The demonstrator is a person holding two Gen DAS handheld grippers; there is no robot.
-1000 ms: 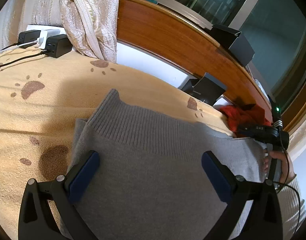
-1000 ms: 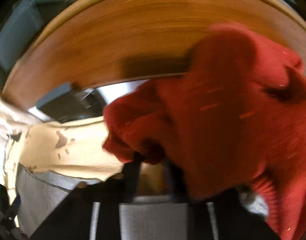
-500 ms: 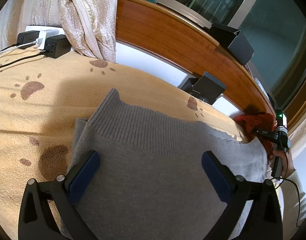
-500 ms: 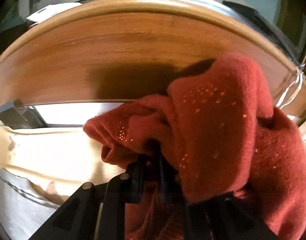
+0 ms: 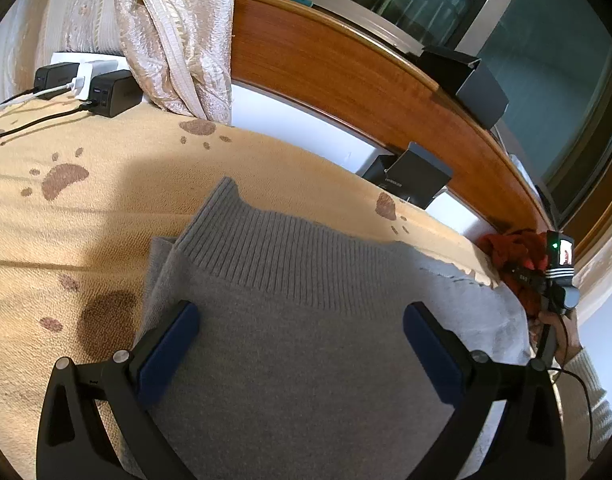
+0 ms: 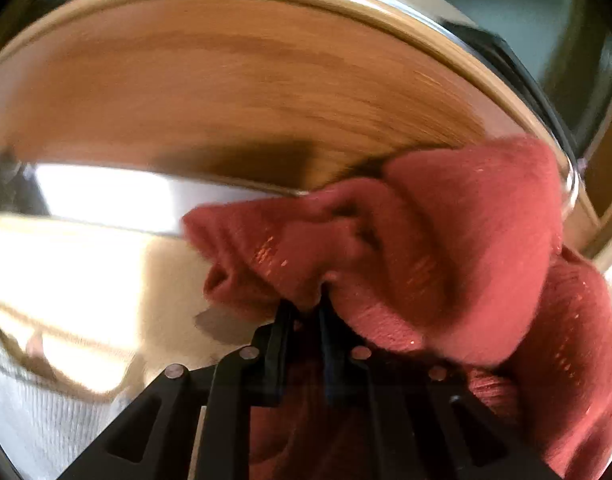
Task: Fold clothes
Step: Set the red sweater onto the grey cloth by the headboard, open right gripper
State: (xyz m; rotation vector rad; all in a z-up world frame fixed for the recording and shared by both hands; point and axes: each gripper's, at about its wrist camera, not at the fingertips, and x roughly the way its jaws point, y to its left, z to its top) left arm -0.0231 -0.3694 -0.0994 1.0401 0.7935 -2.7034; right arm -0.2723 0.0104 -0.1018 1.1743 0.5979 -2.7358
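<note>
Beige bedding printed with brown paw marks forms the work surface, bounded at the far side by a curved wooden board with dark window glass behind it.

A grey knitted sweater lies flat on the bedding, its ribbed band toward the wooden board. The left gripper hovers over it with its jaws spread wide; the blue pads stand on either side of the knit and nothing is pinched between them.

A red knitted garment sits bunched at the right edge of the bedding, just beside the grey sweater and close against the wooden board. The right gripper has its jaws drawn nearly together on a fold of this red knit, and they have just been parting slightly with the fabric still between them (this view is motion-blurred, so finer contact detail cannot be told). In the left wrist view the same gripper shows at the far right, carried by a hand in a striped sleeve.

Two black chargers with cables rest on the bedding at the far left, beside a patterned cream curtain. Dark boxes stand along the board.
</note>
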